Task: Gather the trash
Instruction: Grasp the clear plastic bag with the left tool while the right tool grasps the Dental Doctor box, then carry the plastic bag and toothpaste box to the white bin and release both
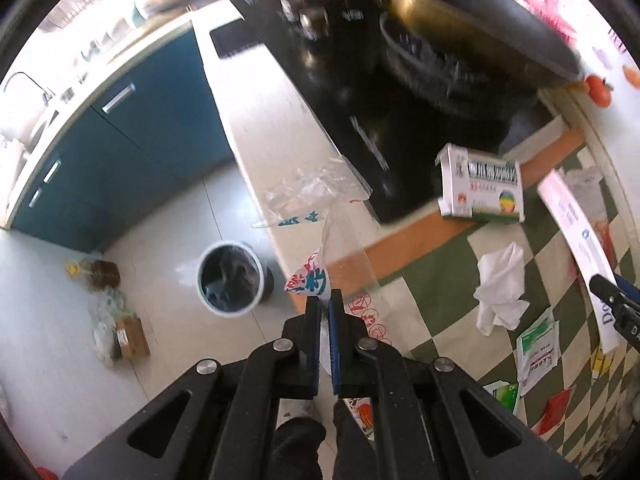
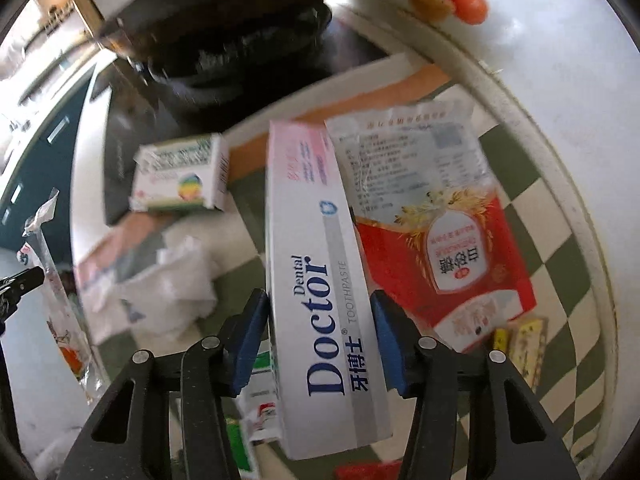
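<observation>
My left gripper (image 1: 325, 300) is shut on a clear plastic wrapper (image 1: 316, 208) with red and blue print, held above the counter edge. A round bin (image 1: 232, 280) with a dark liner stands on the floor below, left of it. My right gripper (image 2: 318, 316) is shut on a white Dental Doctor toothpaste box (image 2: 316, 264), lifted over the checkered cloth (image 2: 560, 264). The box also shows in the left wrist view (image 1: 576, 240). The wrapper shows in the right wrist view (image 2: 52, 264) at the far left.
On the cloth lie a green-white medicine box (image 1: 480, 188), a crumpled white tissue (image 1: 500, 288), a red-white pouch (image 2: 432, 248), and small sachets (image 1: 536, 352). A black stove with a pan (image 1: 460, 40) is behind. Bottles and a carton (image 1: 112, 320) stand on the floor.
</observation>
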### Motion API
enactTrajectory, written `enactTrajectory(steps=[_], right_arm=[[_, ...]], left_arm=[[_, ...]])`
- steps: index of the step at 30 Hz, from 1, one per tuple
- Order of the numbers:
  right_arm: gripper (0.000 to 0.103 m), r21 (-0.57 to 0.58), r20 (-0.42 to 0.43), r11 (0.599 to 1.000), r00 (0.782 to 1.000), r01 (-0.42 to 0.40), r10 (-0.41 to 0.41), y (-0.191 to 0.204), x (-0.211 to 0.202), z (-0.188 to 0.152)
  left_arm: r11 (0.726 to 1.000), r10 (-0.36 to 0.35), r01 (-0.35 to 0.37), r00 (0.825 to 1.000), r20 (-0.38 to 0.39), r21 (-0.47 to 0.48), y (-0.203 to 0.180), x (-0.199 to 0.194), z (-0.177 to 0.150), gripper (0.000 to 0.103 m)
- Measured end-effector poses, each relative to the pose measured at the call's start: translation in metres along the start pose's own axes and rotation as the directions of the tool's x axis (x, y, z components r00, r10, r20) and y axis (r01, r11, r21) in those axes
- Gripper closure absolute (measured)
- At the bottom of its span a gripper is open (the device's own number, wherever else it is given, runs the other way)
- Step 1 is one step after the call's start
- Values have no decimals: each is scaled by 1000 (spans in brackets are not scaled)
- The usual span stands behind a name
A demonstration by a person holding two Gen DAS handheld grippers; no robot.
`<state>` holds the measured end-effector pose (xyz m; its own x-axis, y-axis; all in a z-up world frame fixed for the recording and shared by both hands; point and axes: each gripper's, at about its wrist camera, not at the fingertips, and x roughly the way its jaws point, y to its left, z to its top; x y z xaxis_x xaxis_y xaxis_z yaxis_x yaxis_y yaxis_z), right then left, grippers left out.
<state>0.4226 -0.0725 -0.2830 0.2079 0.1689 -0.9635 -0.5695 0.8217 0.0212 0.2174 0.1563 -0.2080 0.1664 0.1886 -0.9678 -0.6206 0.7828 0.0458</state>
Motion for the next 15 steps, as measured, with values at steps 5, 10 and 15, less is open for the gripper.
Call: enactTrajectory(steps=[5,10,15], right_arm=[[50,12,47,999,998,-34,34,15,-51,-19],[51,6,96,996,992,-85,84,61,-98,-42],[51,-33,116,991,985,-127,130,154,-110,-51]], left_arm=[[999,-17,20,997,78,-29,39,-21,3,102],[998,-39,43,995,94,-49,98,-23,-6,102],[998,-15,18,998,61,-55,179,-2,-19,102]])
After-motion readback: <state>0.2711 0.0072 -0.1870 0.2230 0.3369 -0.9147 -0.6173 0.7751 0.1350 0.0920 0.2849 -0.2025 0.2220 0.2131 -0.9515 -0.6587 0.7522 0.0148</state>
